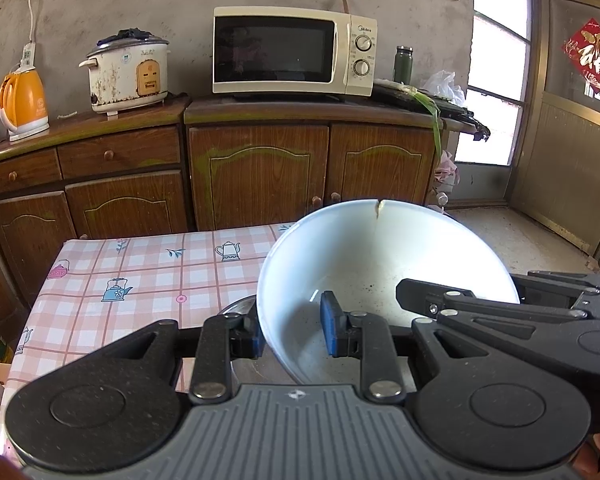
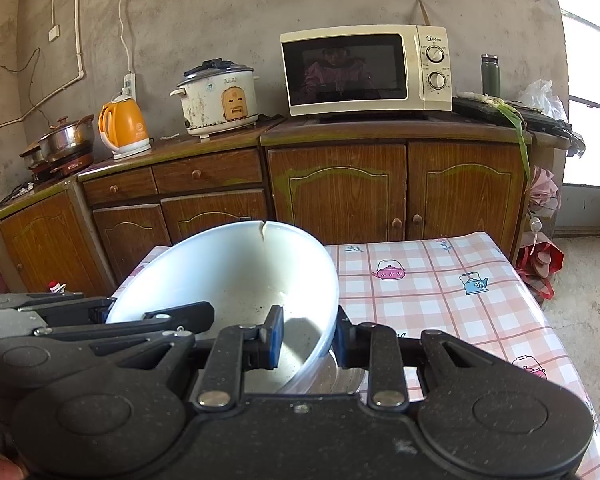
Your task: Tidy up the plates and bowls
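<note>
From the left wrist view, the left tongs (image 1: 294, 330) are nearly closed on the wall of a large white ceramic bowl with a chipped, cracked rim (image 1: 380, 264): one blue pad (image 1: 332, 328) sits inside the bowl, the other outside against its left side. The bowl is tipped, its mouth facing toward the camera and upward, the crack at the far top edge of the rim. It is held above the surface covered in a pink checked cloth with teapot prints (image 1: 140, 276), with a shiny metal dish (image 1: 238, 306) just beneath its left side. The right tongs (image 1: 428, 296) reach in from the right onto the bowl's opposite rim.

From the right wrist view, the right tongs (image 2: 306, 338) are likewise almost shut on the bowl's (image 2: 236, 272) right wall, one pad (image 2: 274, 336) inside and one outside. The bowl tilts the same way, and the left tongs (image 2: 100, 312) grip its left rim.
</note>
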Tool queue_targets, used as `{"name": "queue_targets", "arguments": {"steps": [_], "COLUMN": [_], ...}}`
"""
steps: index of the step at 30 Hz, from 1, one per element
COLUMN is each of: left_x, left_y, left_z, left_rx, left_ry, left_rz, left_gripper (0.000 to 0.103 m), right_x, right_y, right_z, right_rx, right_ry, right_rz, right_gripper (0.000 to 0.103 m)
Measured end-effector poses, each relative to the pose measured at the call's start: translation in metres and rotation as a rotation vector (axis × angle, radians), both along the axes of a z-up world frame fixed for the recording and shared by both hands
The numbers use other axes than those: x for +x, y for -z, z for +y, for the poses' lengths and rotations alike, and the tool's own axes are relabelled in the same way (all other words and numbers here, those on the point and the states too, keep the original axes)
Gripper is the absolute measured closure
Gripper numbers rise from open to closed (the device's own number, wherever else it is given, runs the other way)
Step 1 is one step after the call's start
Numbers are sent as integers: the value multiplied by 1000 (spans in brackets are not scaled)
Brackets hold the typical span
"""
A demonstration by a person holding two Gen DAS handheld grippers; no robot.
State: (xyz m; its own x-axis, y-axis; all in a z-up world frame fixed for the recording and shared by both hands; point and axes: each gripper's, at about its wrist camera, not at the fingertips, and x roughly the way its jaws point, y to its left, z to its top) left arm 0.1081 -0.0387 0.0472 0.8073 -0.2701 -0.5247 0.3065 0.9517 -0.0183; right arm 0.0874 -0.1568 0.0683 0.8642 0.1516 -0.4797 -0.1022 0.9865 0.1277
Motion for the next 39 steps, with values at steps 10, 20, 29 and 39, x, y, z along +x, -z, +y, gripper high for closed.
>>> {"name": "queue_targets", "arguments": {"steps": [10, 20, 29, 39], "left_x": [-3, -4, -5, -7], "left_y": [4, 7, 10, 11], "left_z": [1, 0, -1, -1], "left_rx": [3, -1, -4, -6], "left_ry": [-6, 0, 0, 0], "left_rz": [2, 2, 4, 3], "left_gripper": [77, 77, 77, 77], "right_x": [-9, -11, -13, -16], "right_y": [12, 14, 16, 18], "right_z": [2, 1, -2, -5], "right_rx": [9, 9, 11, 13], "right_ry": [-2, 1, 3, 5], "right_rz": [5, 7, 9, 10], "right_gripper": [69, 69, 69, 69]}}
